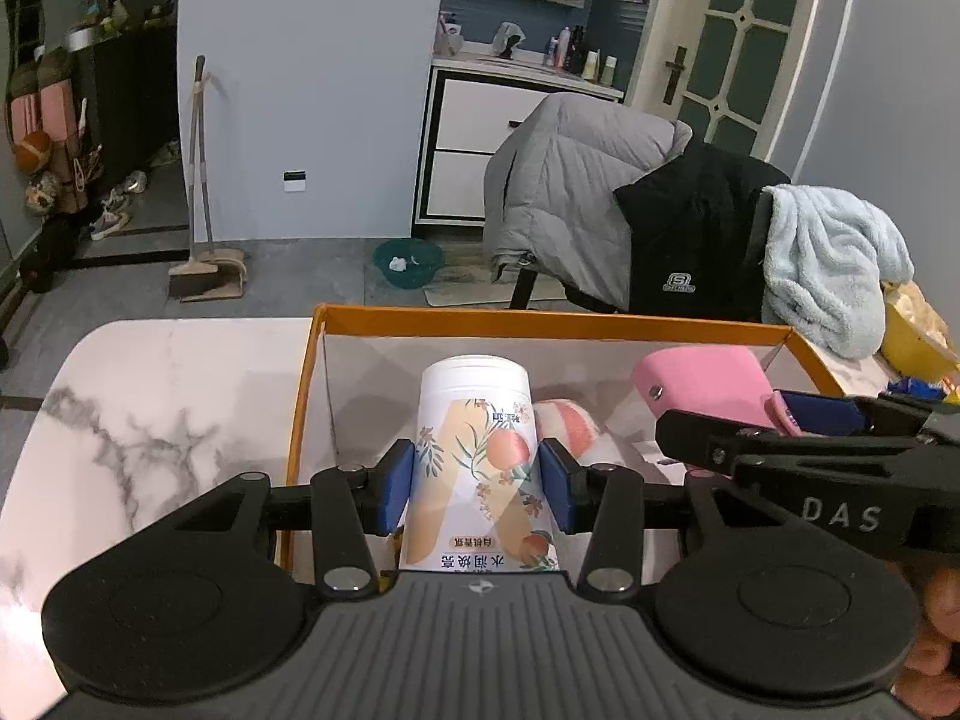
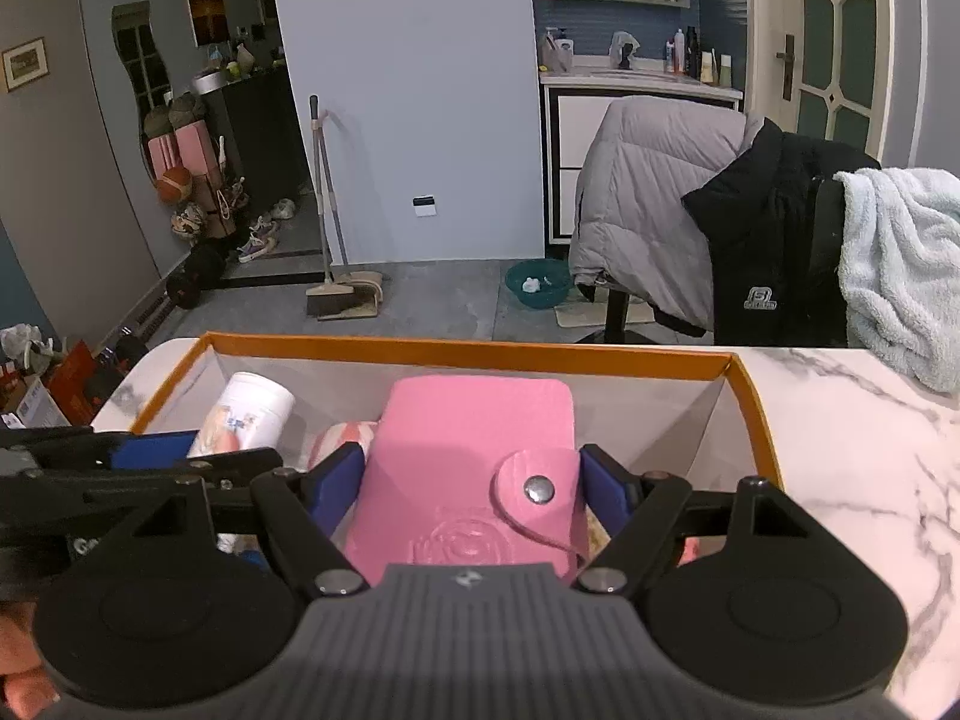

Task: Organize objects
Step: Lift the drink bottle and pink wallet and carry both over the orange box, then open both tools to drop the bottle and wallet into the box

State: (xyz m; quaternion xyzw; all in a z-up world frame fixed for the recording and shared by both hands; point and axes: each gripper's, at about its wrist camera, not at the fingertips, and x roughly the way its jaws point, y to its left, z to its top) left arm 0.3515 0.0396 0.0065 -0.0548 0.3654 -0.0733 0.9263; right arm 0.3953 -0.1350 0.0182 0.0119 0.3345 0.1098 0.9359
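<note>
Left gripper (image 1: pixel 477 483) fingers (image 1: pixel 397 483) clamped on white peach-print canister (image 1: pixel 477 450), lower centre of left wrist view, tilted over orange-rimmed box (image 1: pixel 540 324). Right gripper (image 2: pixel 471 489) fingers (image 2: pixel 603 495) pressed against both sides of pink snap-button wallet (image 2: pixel 468 468), centre of right wrist view, over same box. Pink-and-white striped item (image 1: pixel 570 426) lying inside box, just right of canister. Box on marble desk (image 1: pixel 150 408). Right gripper visible at right edge of left wrist view.

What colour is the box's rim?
Orange; the box rim shows best in the right wrist view.
</note>
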